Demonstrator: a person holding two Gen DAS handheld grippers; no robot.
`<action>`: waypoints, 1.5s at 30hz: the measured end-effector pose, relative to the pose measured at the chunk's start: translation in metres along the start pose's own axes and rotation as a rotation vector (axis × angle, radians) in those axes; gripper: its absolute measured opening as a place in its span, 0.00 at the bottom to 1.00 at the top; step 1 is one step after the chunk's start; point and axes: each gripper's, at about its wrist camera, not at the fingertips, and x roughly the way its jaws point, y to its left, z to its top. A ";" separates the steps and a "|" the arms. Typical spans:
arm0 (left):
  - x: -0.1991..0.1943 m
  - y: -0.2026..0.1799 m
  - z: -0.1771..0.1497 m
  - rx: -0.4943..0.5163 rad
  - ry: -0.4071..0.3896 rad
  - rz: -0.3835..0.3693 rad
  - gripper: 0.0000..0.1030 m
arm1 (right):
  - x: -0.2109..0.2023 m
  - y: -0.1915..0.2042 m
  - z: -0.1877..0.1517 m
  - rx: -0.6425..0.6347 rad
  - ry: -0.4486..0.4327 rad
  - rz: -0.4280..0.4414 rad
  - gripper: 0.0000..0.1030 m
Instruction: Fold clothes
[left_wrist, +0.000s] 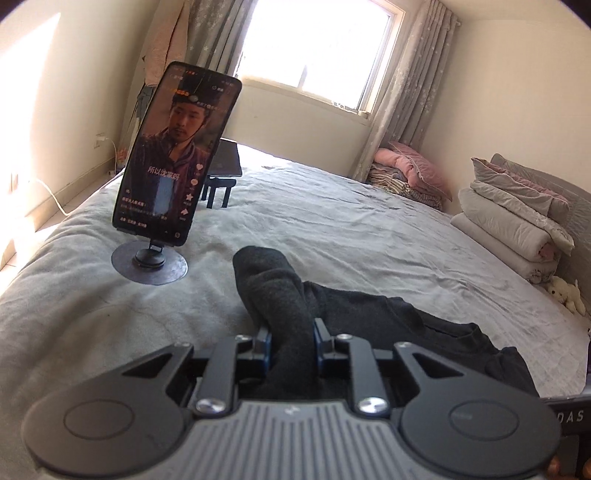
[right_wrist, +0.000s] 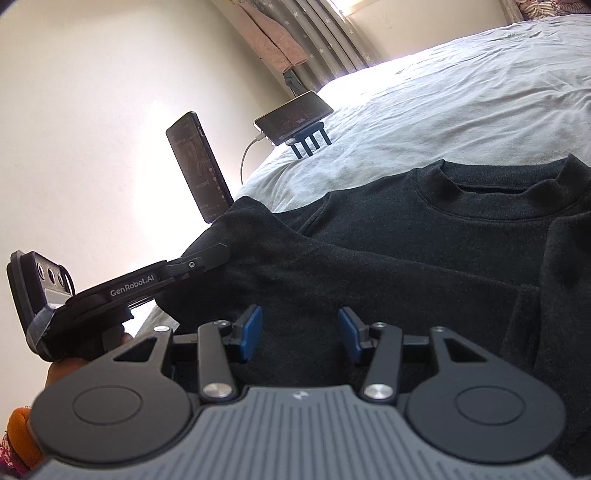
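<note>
We count one black sweater (right_wrist: 388, 258) spread on the bed (left_wrist: 332, 221), lower centre of both frames. Left claw (left_wrist: 290, 334) grips its sleeve (left_wrist: 273, 295); right claw (right_wrist: 300, 332) stands half open over the cloth, pads clear. Two phones: one (left_wrist: 177, 155) on a stand at upper left, one (right_wrist: 293, 117) behind. Folded quilts (left_wrist: 509, 221) at right.

Home bedroom: bed (left_wrist: 332, 221), curtains (left_wrist: 402, 92).

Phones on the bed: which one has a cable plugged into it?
The far phone lying tilted on the small dark stand, with a white cable at its end. The upright phone nearer the sweater shows none.
</note>
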 end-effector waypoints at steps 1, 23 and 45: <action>-0.003 -0.008 0.001 0.026 -0.004 -0.007 0.20 | -0.003 0.000 0.001 0.002 -0.007 0.004 0.49; -0.026 -0.086 -0.035 0.276 0.214 -0.092 0.48 | -0.011 -0.038 0.009 0.199 -0.039 0.013 0.49; -0.059 -0.076 -0.046 0.432 0.291 0.027 0.50 | -0.013 -0.040 0.012 0.206 0.022 -0.096 0.22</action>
